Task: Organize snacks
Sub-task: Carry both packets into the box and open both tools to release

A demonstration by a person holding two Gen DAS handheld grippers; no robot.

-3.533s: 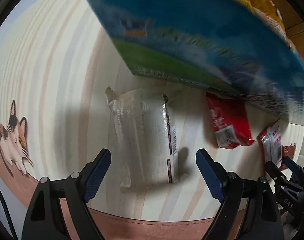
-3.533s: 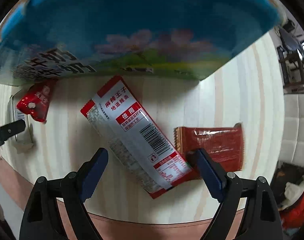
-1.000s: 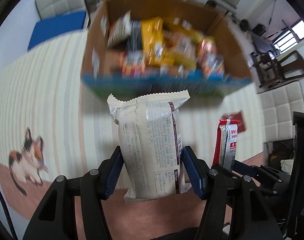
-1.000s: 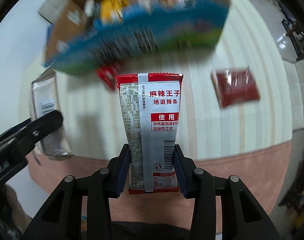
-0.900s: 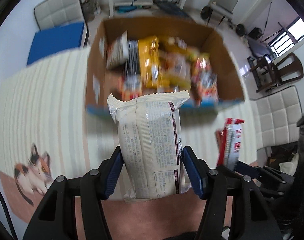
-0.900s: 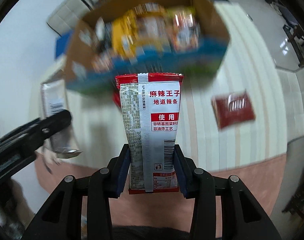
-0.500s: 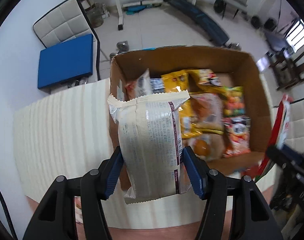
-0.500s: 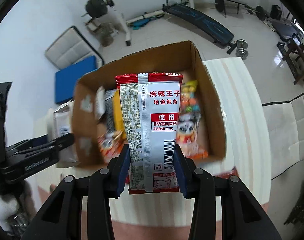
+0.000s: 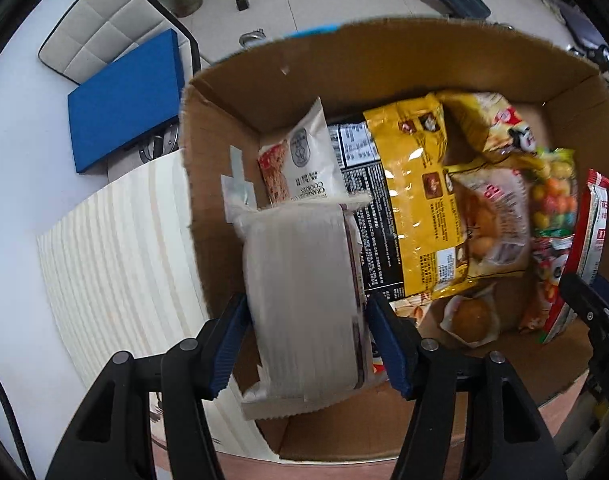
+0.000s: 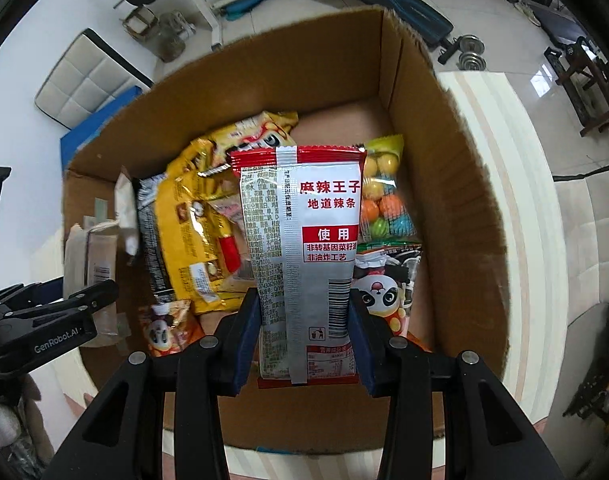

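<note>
Cardboard box [image 10: 436,184] stands open on the pale striped tabletop [image 9: 116,248], and both grippers point steeply down into it, each with a packet between its blue pads.

The left gripper [image 9: 308,344] grips a cream packet [image 9: 300,300] by its two long sides. The packet's long axis runs along the fingers, its crimped far end pointing down into the box by the left wall, and its near end hanging back past the pads. It is blurred, so its print cannot be read in the left wrist view.

The right gripper [image 10: 304,340] has a red-and-silver packet [image 10: 304,264] between its pads, and its jaws are opening; the pads look to touch the packet's sides, though whether they press cannot be told. This packet also lies lengthwise along the fingers, red crimped top pointing away into the box, barcode end nearest the camera, printed back facing up. It hangs over the right half of the box, above a panda-printed bag [image 10: 380,296] and beside a bag of coloured balls [image 10: 384,200].

Inside the box, a large yellow bag [image 9: 416,200] lies across the middle, with a white cookie packet [image 9: 304,160] leaning at the far left corner.
</note>
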